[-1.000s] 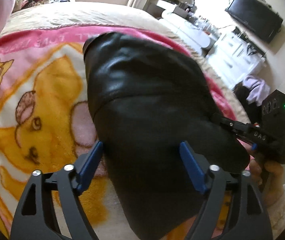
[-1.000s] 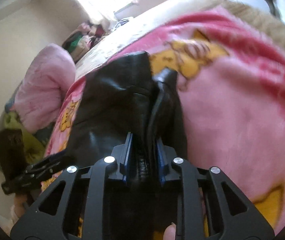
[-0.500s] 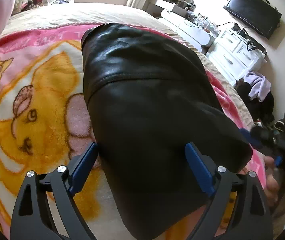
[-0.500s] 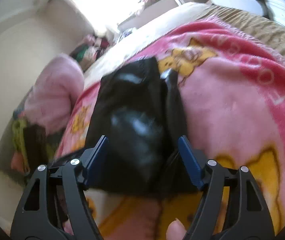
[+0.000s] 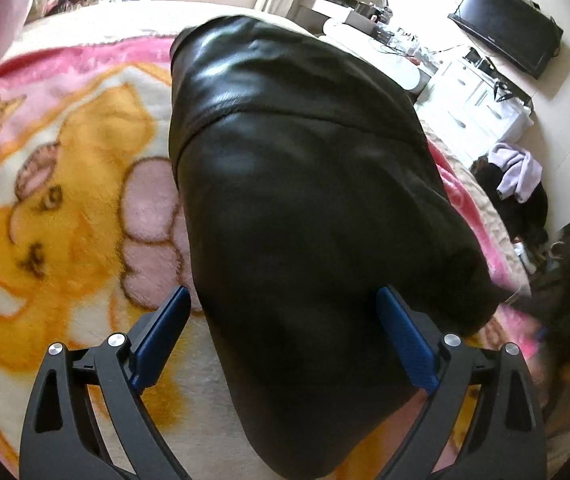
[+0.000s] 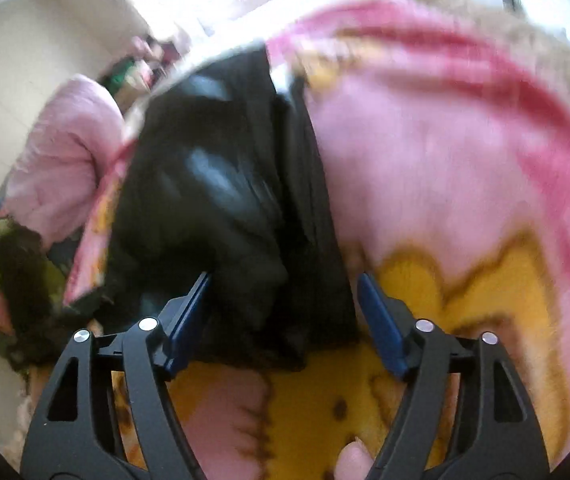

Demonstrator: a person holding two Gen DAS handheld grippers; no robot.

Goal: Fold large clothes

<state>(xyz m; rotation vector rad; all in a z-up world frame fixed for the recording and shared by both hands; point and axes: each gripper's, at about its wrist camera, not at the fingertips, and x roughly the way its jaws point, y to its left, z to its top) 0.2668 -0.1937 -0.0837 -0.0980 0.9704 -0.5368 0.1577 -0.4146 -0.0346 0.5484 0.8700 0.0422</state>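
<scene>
Both tools stood over the bed with their jaws opening. Left tool (image 5: 281, 320) was spread wide, its blue pads astride the near end of the black leather garment (image 5: 305, 184) and pressing nothing. Right tool (image 6: 285, 304) was a little narrower, its pads either side of the garment's dark bunched edge (image 6: 245, 216), gripping nothing as far as I could tell through the blur. The garment lay lengthwise on the pink cartoon blanket (image 5: 57, 208), folded into a long thick bundle.

To finish well, I judged I should let the layers settle before pulling clear, then press the fold flat; stiff leather tends to spring open.

Around it, a pink pillow (image 6: 61, 160) and heaped clothes (image 6: 17, 264) crowded one side of the bed. White drawers (image 5: 481, 104), a wall-mounted screen (image 5: 505, 26) and a clothes pile (image 5: 517, 184) stood well apart. Nothing blocked the garment itself.
</scene>
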